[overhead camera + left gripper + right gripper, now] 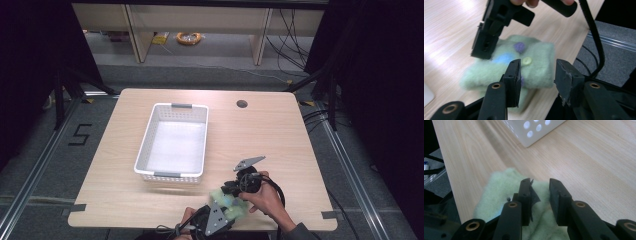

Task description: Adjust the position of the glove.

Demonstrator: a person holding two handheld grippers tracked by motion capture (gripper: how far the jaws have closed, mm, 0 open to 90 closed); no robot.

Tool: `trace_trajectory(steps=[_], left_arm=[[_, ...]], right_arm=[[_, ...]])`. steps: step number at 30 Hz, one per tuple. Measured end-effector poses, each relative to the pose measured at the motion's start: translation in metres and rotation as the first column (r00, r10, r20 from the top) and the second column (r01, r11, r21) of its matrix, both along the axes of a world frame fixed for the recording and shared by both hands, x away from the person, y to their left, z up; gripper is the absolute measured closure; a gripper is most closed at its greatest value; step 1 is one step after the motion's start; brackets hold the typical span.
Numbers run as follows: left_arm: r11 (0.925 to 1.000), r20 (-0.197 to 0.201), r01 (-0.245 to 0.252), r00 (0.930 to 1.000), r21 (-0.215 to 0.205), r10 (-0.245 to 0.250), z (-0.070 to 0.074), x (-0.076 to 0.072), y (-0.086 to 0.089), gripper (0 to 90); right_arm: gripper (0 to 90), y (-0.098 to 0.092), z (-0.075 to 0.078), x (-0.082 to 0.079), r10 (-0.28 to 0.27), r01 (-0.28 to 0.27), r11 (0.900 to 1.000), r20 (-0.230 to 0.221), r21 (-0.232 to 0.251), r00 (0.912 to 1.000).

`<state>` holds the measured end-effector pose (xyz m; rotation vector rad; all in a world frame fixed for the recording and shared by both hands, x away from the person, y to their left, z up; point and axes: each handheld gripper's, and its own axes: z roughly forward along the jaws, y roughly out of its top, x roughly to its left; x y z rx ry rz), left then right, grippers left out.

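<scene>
The pale green knitted garment (524,67) at the table's (280,140) near edge looks soft, light and floppy, best pinched at a folded edge; both the left gripper (537,75) and right gripper (541,195) hover part-open, holding nothing

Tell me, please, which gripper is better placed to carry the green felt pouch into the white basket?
Probably the right gripper: its jaws stand over the green felt pouch with fabric between them, and the white basket lies ahead of it. The left gripper is open at the pouch's near edge, by the table's front.
</scene>
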<state>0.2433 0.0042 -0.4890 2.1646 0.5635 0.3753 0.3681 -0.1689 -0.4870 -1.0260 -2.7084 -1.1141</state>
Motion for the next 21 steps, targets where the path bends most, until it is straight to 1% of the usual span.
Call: trace_trajectory(steps=[1, 2, 3, 4, 5, 6, 7, 8, 9, 10, 11, 12, 13, 14, 15, 16, 17, 18, 19, 20, 21], left_arm=[[1.0, -0.015, -0.001, 0.9999, -0.006, 0.001, -0.002, 0.0, -0.001, 56.8], [0.9998, -0.026, 0.017, 0.9995, -0.005, -0.017, -0.004, 0.001, -0.003, 57.5], [0.9998, -0.043, 0.016, 0.999, 0.008, -0.016, -0.007, 0.002, -0.004, 58.0], [1.0, -0.049, 0.009, 0.9988, -0.001, -0.009, -0.01, 0.003, -0.005, 59.4], [1.0, -0.059, 0.004, 0.9983, 0.001, -0.004, -0.011, 0.003, -0.005, 61.0], [0.9997, -0.044, 0.008, 0.999, 0.024, -0.007, -0.011, 0.005, -0.004, 63.8], [0.9999, -0.044, 0.004, 0.999, 0.017, -0.004, -0.01, 0.005, -0.004, 66.7], [0.9999, -0.047, 0.004, 0.9989, 0.015, -0.003, -0.01, 0.005, -0.004, 69.7], [1.0, -0.06, 0.003, 0.9982, -0.001, -0.003, -0.01, 0.005, -0.004, 72.7], [1.0, -0.061, 0.002, 0.9981, -0.001, -0.002, -0.01, 0.004, -0.004, 78.3], [0.9999, -0.06, 0.011, 0.9981, 0.009, -0.01, -0.01, 0.004, -0.003, 81.2], [0.9996, -0.048, 0.014, 0.9987, 0.024, -0.013, -0.01, 0.004, -0.003, 84.2], [0.9997, -0.053, 0.017, 0.9985, 0.016, -0.016, -0.009, 0.003, -0.003, 86.5], [0.999, -0.045, 0.038, 0.9983, 0.024, -0.037, -0.008, 0.003, -0.002, 89.5], [0.9995, -0.041, 0.021, 0.999, 0.023, -0.02, -0.007, 0.002, -0.002, 89.4], [0.9993, -0.022, 0.03, 0.9993, 0.024, -0.029, -0.006, 0.003, -0.001, 89.5], [0.9992, -0.025, 0.03, 0.9992, 0.025, -0.03, -0.003, 0.004, 0.001, 89.5], [0.9998, -0.029, 0.016, 0.9995, 0.01, -0.016, -0.002, 0.004, 0.002, 89.5], [0.9996, -0.035, 0.019, 0.9992, 0.021, -0.018, 0.001, 0.006, 0.005, 89.5], [0.9996, -0.048, 0.01, 0.9988, -0.025, -0.011, 0.0, 0.007, 0.005, 89.5], [0.9999, -0.052, 0.007, 0.9986, -0.014, -0.008, 0.002, 0.007, 0.007, 89.4]], right_arm=[[72.8, 0.0, 0.001, -0.001, -0.015, 0.015, 1.0, -0.008, -0.006, 0.9998], [72.8, 0.0, 0.001, -0.002, -0.016, 0.016, 1.0, -0.009, -0.006, 0.9998], [72.8, 0.0, 0.0, -0.001, -0.009, 0.009, 1.0, -0.003, -0.003, 1.0], [72.9, 0.0, 0.0, 0.0, 0.003, -0.003, 1.0, 0.002, 0.002, 1.0], [73.0, 0.0, -0.001, 0.0, 0.011, -0.011, 1.0, 0.004, 0.005, 0.9999], [73.9, 0.0, -0.001, -0.001, 0.007, -0.007, 1.0, -0.001, 0.004, 1.0], [75.0, 0.0, -0.001, -0.001, 0.01, -0.01, 1.0, 0.0, 0.002, 0.9999], [77.2, 0.0, 0.0, -0.002, -0.008, 0.008, 1.0, -0.01, -0.007, 0.9999], [79.3, 0.0, 0.0, -0.003, -0.007, 0.007, 1.0, -0.01, -0.008, 0.9999], [81.5, 0.0, 0.0, -0.003, -0.007, 0.007, 1.0, 0.006, -0.008, 1.0], [82.4, -0.001, 0.0, -0.003, -0.003, 0.003, 1.0, 0.003, -0.009, 1.0], [83.2, -0.001, 0.001, -0.003, -0.003, 0.003, 1.0, 0.005, -0.002, 1.0], [83.8, -0.002, 0.002, -0.002, 0.006, -0.006, 1.0, 0.012, 0.006, 0.9999], [84.0, -0.002, 0.003, -0.003, 0.005, -0.005, 1.0, 0.013, 0.008, 0.9999], [84.3, -0.003, 0.004, -0.004, 0.001, -0.001, 1.0, 0.02, 0.015, 0.9998], [84.4, -0.004, 0.007, -0.005, 0.001, -0.002, 1.0, 0.024, 0.028, 0.9997], [84.5, -0.004, 0.01, -0.007, -0.007, 0.007, 0.999, 0.016, 0.035, 0.9999], [84.5, -0.005, 0.011, -0.007, -0.004, 0.003, 1.0, 0.044, 0.031, 0.999], [84.5, -0.006, 0.014, -0.008, -0.014, 0.012, 0.999, 0.033, 0.046, 0.9993], [84.5, -0.006, 0.017, -0.01, -0.025, 0.025, 0.998, 0.006, 0.062, 0.9997], [84.5, -0.007, 0.017, -0.01, -0.021, 0.02, 0.998, 0.017, 0.065, 0.9996]])
